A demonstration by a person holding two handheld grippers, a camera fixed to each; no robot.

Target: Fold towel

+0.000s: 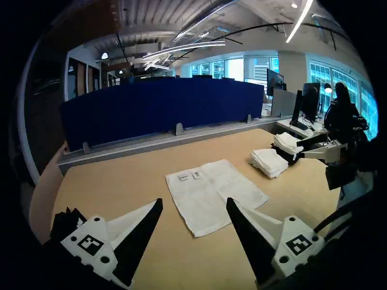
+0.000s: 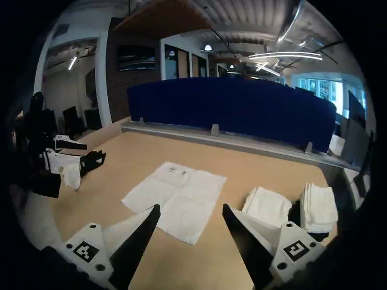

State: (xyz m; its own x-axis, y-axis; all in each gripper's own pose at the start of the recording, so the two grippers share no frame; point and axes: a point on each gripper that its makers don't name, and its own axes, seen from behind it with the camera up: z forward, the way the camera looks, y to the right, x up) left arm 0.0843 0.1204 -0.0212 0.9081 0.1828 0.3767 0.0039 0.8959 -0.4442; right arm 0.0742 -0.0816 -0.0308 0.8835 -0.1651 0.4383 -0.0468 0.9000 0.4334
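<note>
A white towel [image 1: 213, 193] lies spread flat on the tan table [image 1: 121, 188], with two small labels near its far edge. In the left gripper view my left gripper [image 1: 193, 200] hovers open over the towel's near edge, holding nothing. Farther right, my right gripper [image 1: 305, 147] points toward the stacked towels. In the right gripper view the same towel [image 2: 176, 198] lies ahead, and my right gripper [image 2: 190, 207] stands open and empty above its near side. The left gripper [image 2: 80, 152] is at the far left, held over the table's edge.
Two stacks of folded white towels [image 1: 268, 162] [image 1: 289, 142] sit at the table's right end, also seen as two stacks [image 2: 266, 205] [image 2: 319, 205] in the right gripper view. A blue divider [image 1: 164, 108] runs along the table's far edge. Monitors [image 1: 309, 101] stand beyond.
</note>
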